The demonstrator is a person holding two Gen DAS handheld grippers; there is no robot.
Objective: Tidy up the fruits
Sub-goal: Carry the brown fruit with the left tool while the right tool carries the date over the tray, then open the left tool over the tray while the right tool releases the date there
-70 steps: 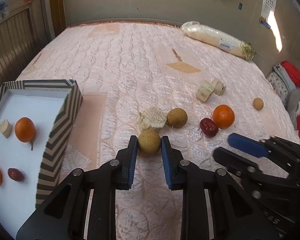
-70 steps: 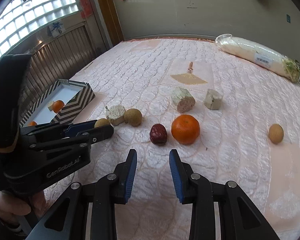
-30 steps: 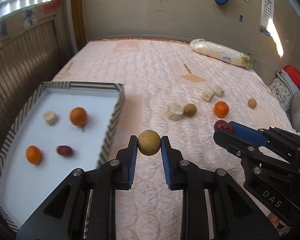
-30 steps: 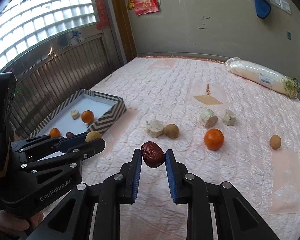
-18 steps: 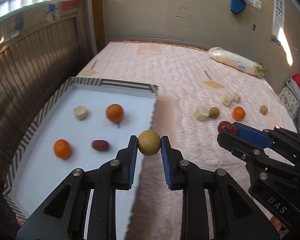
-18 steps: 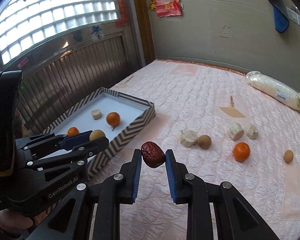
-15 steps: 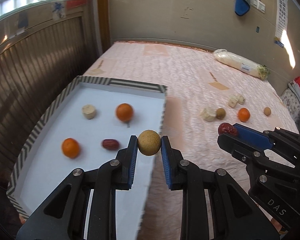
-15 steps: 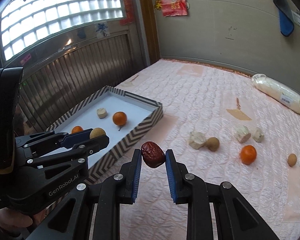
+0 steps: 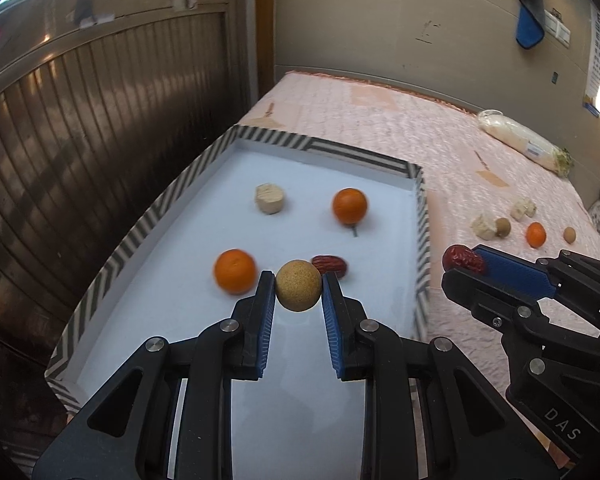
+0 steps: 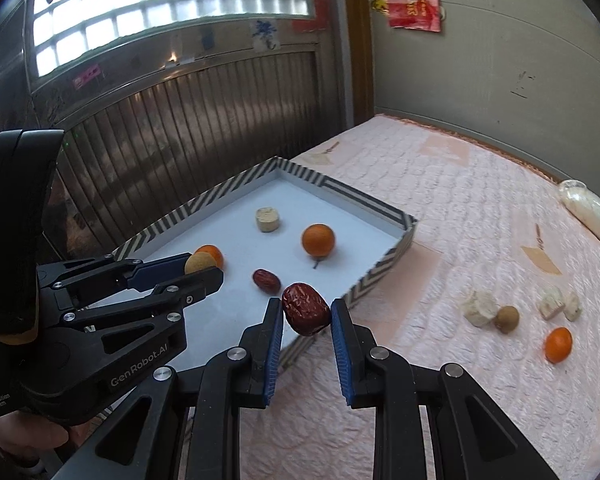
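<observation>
Fruit carried over the tray, both grippers loaded

Striped tray [image 9: 420, 240] now fills the left wrist view, where a second ago it sat at 9 o'clock on the bed [image 9: 440, 128]. Inside it lie a pale chunk [image 9: 269, 198] at 11 o'clock, two oranges [image 9: 349, 205] and a red date [image 9: 330, 265]. The left gripper [image 9: 298, 292] has travelled from the bed to above the tray floor, clenched on a tan round fruit [image 9: 298, 290]. At 3 o'clock the right gripper [image 10: 305, 315] follows, clamped on a second red jujube [image 10: 305, 309], hanging over the tray's near wall rather than well inside. Loose pieces, among them a small orange [image 10: 557, 344], wait on the bed at 3 o'clock. Both carries look nearly done; lowering and releasing seems the next call, with more trips to come.
</observation>
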